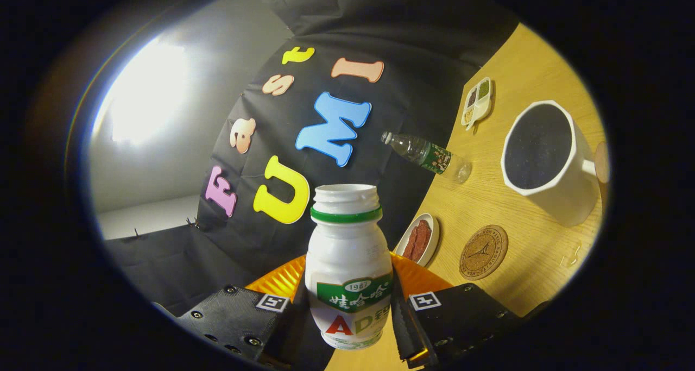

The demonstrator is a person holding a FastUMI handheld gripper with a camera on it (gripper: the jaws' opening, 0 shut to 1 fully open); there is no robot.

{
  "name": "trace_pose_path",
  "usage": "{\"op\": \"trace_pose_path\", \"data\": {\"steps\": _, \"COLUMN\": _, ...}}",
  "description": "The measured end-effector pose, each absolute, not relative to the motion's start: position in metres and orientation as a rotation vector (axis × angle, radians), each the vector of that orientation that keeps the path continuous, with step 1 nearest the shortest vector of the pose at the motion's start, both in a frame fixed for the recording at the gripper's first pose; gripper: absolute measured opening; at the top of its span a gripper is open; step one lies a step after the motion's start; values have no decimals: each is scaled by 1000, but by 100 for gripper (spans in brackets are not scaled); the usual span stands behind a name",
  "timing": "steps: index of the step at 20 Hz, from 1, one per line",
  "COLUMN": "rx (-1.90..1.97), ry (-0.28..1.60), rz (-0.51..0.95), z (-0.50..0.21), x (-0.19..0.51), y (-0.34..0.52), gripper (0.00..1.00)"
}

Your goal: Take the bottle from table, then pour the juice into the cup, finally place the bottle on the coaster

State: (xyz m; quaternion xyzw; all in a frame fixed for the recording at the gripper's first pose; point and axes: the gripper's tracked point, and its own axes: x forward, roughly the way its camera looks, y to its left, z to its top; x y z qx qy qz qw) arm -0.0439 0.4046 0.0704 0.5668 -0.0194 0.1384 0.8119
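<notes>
Gripping the bottle (348,262) from both sides, the gripper (347,311) had its two fingers clamped against the lower body, one pressing on each flank at the level of the label. The bottle was a white plastic one with a green ring below its threaded neck. The mouth was uncapped and open. Relative to the fingers it stood upright between them, while the whole scene appeared tilted, so that the table (521,77) ran up along one side.

Beyond the fingers and to the right lay a round cork coaster (483,252), flat on the wooden table and bare on top. Further on from it stood a large white cup (548,162) with angular sides and a handle; its inside looked dark. The bottle was held well apart from both the cup and the coaster.

Just beside the bottle's shoulder, near the table edge, sat a small white oval dish (419,240) holding reddish-brown strips. Past it a clear water bottle (426,156) with a green label stood on the table. A white divided tray (478,102) with small portions of something in its compartments rested farther along. A round brown object showed partly behind the cup's handle; its nature could not be determined.
</notes>
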Motion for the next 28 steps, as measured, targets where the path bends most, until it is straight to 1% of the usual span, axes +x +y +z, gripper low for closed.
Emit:
{"op": "trace_pose_path", "data": {"steps": 10, "rx": 1416, "ry": -86, "rz": 300, "z": 79, "x": -42, "y": 381, "gripper": 65}}
{"op": "trace_pose_path", "data": {"steps": 28, "rx": 1576, "ry": -117, "rz": 304, "z": 91, "x": -35, "y": 370, "gripper": 65}}
